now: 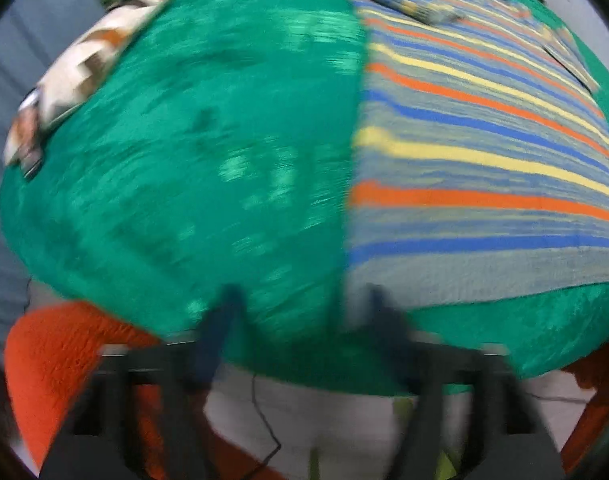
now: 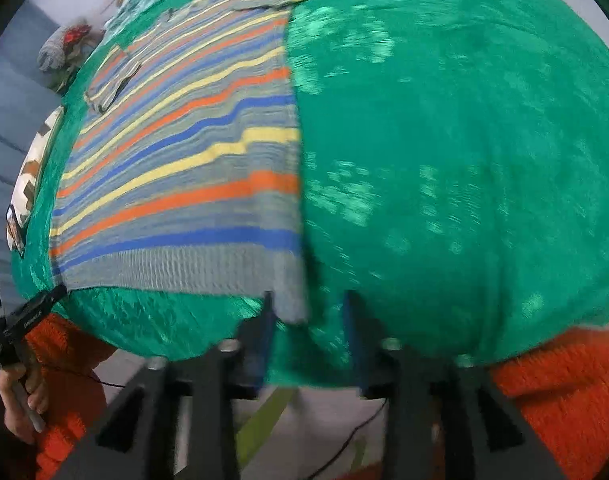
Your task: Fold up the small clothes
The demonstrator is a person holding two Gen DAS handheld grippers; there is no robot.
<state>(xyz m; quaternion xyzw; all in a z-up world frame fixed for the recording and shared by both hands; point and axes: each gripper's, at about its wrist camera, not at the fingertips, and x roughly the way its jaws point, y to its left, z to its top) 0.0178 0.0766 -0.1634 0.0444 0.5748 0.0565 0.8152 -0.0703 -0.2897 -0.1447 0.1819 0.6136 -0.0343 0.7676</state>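
Green cloth (image 1: 208, 128) — striped sweater (image 1: 484, 152) spread flat.

Sweater (image 1: 484, 152): we see it lying flat on the table (image 1: 208, 152).
Cushion (image 1: 84, 68): at the table's left edge.

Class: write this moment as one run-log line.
step: approach | left tool: open, at sweater hem corner | right tool: open, at other corner | cloth: green

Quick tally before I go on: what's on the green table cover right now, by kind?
Striped sweater: 1, spread flat
Brown-and-white folded cloth: 1, at the far edge
Grey and red bundle: 1, past the far corner, too blurred to identify
Total: 3
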